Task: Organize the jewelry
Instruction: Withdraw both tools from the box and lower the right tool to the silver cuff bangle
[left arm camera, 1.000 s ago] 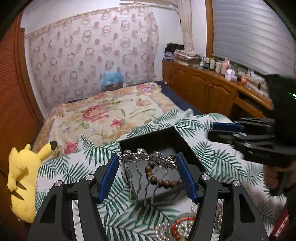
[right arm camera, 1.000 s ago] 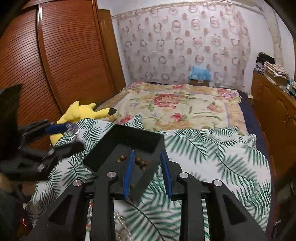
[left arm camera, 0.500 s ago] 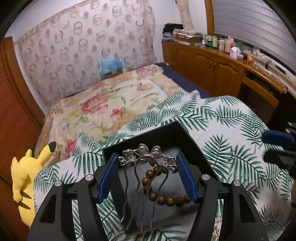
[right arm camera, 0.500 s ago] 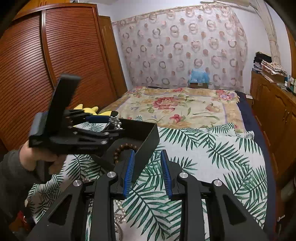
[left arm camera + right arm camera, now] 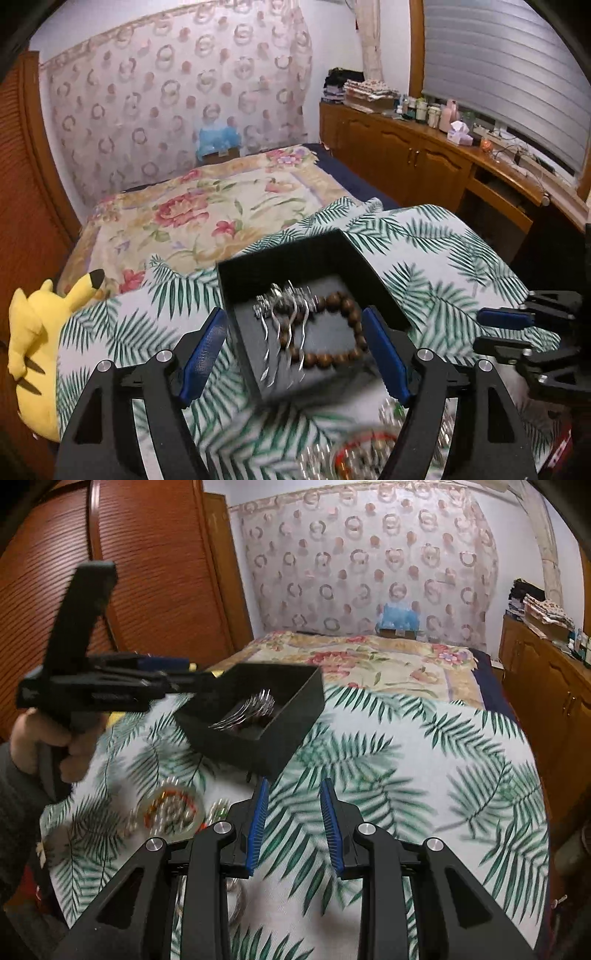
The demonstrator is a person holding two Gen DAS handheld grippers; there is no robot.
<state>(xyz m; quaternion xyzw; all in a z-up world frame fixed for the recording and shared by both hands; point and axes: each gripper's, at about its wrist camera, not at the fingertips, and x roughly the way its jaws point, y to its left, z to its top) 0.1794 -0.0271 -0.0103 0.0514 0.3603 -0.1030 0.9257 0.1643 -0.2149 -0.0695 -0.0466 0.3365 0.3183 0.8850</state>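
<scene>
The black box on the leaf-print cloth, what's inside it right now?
The black box holds a silver hair comb and a brown bead bracelet. The comb overlaps part of the bracelet; anything beneath them is hidden.

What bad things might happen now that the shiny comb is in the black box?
1. The left gripper has just been opening; it hangs low over the black box and might bump it on the soft leaf-print cloth.
2. The silver hair comb lies across the wooden bead bracelet, so they may tangle.
3. The loose jewelry pile sits near the cloth's front edge and might slide off.
</scene>
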